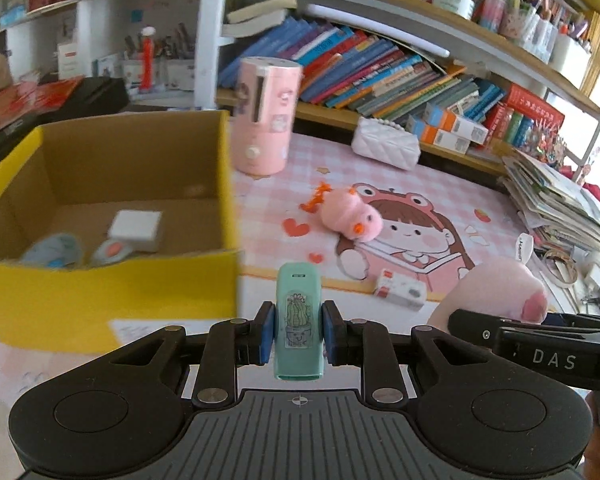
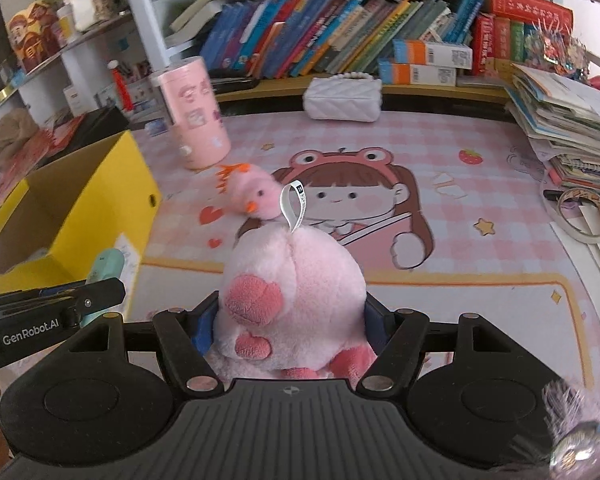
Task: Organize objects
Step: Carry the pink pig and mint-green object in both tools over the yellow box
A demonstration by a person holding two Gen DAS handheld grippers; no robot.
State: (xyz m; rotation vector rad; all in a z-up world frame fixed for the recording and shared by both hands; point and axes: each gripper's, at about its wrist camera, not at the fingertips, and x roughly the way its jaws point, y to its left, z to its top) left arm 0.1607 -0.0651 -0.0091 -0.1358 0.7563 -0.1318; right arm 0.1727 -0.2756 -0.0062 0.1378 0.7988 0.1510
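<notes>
My left jaws clamp tight on a mint-green plastic correction-tape case, right of the yellow cardboard box; my right jaws grip a fluffy pink plush pig, further right.

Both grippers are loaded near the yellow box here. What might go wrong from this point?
1. The left gripper pinches the narrow teal case only at mid-length, so it may pivot or slip.
2. The right gripper squeezes a soft pink plush; it bulges past the fingers and may snag the yellow box wall.
3. The two grippers sit close together, so they may collide at the box.
</notes>
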